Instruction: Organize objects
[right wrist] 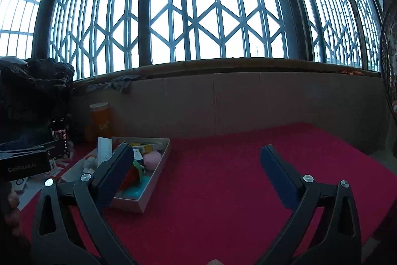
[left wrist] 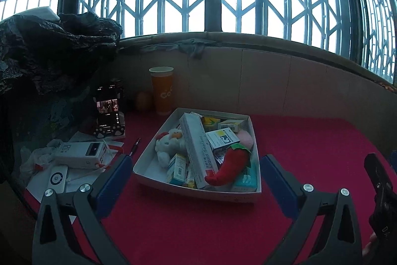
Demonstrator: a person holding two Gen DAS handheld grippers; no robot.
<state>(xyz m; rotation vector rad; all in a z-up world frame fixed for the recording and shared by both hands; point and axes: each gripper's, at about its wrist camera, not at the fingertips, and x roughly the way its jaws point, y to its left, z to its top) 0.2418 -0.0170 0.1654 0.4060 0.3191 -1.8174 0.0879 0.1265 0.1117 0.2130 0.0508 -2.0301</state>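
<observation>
Resting on the red tabletop (left wrist: 310, 140), a shallow white tray (left wrist: 148, 155) held a red plush chili (left wrist: 230, 165), a white plush toy (left wrist: 168, 143), a long white carton (left wrist: 196, 148) and several small boxes. The left gripper (left wrist: 196, 165) hovered just before the tray, its blue fingers (left wrist: 116, 178) spread wide and empty. The right gripper (right wrist: 196, 160) hung over bare tabletop to the tray's right, likewise released, with an orange cup (left wrist: 162, 91) standing behind the tray.

Black-framed left gripper (left wrist: 196, 167) and right gripper (right wrist: 196, 158), blue finger pads (left wrist: 278, 178), silver screws (left wrist: 308, 187)
</observation>
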